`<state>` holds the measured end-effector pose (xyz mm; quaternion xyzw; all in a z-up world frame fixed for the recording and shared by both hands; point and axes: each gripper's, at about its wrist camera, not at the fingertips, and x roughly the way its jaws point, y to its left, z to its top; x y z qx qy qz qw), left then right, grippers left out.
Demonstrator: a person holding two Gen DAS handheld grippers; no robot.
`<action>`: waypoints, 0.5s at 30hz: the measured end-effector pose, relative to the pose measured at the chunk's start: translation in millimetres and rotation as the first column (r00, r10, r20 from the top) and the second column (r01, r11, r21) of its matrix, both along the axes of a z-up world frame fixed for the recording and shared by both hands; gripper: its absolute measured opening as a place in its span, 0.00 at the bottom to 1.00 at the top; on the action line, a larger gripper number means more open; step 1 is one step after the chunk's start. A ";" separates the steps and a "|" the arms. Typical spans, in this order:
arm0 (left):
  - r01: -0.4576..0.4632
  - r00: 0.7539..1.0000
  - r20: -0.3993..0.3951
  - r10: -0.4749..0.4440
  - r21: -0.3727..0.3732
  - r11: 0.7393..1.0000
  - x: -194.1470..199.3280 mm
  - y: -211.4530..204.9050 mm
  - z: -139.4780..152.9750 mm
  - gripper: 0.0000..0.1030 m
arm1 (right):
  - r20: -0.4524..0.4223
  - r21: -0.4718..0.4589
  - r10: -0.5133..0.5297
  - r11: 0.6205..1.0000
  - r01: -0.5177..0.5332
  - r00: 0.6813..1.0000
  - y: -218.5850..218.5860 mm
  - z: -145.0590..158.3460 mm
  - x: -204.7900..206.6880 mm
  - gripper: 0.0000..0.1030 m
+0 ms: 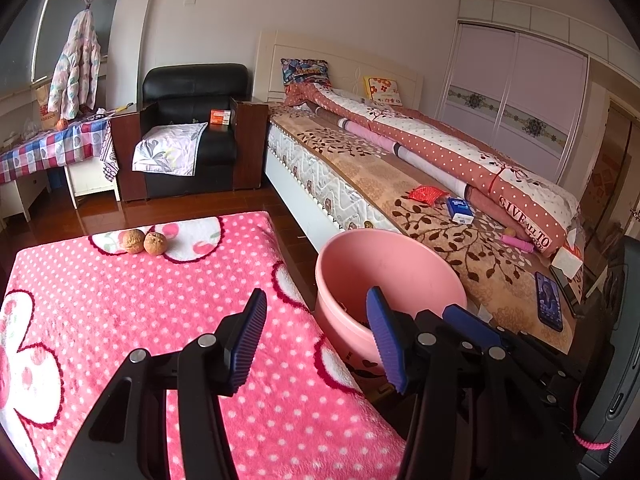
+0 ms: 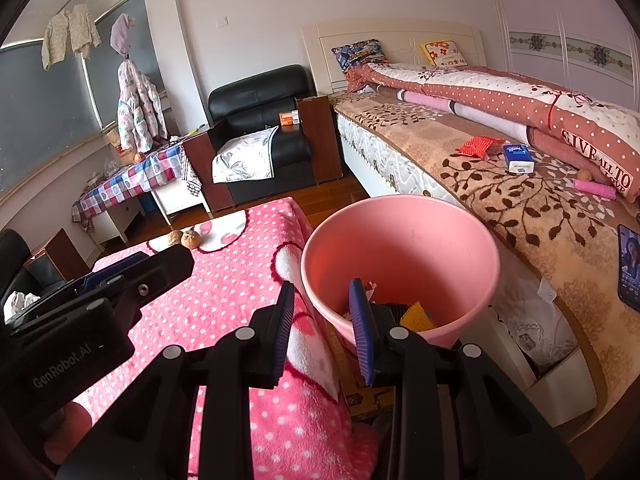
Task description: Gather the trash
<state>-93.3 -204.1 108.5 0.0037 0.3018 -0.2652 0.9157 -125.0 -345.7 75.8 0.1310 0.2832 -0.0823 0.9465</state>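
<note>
A pink bin [image 1: 404,268] stands on the floor between the pink dotted blanket [image 1: 140,300] and the bed. In the right wrist view the bin [image 2: 400,236] holds scraps, among them a yellow piece [image 2: 418,314]. Two walnuts [image 1: 144,242] lie at the blanket's far edge. On the bed lie a red wrapper [image 1: 428,194] and a blue tissue pack [image 1: 460,210]. My left gripper [image 1: 316,336] hangs open over the blanket's right edge, with nothing between its fingers. My right gripper [image 2: 323,330] stands at the bin's near rim, jaws narrower but apart and empty.
A phone [image 1: 549,300] and a pink stick [image 1: 520,245] lie on the bed near the rolled quilt [image 1: 460,140]. A black armchair [image 1: 192,120] with an orange box [image 1: 221,117] stands at the back. Left of it is a table with a checked cloth [image 1: 52,148].
</note>
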 end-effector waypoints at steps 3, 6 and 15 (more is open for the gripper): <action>0.001 1.000 -0.001 -0.001 0.000 1.000 0.2 -0.2 0.1 0.50 | -0.002 0.000 0.000 1.000 0.000 1.000 0.4 -0.2 -0.3 0.28; 0.000 1.000 -0.001 0.000 0.000 1.000 -0.7 -0.4 -0.2 0.50 | -0.003 0.000 0.000 1.000 0.000 1.000 1.5 -2.0 -1.8 0.28; 0.003 1.000 -0.008 -0.003 -0.005 1.000 1.8 0.2 -0.2 0.50 | -0.008 -0.001 0.002 1.000 -0.002 1.000 2.7 -4.0 -3.1 0.28</action>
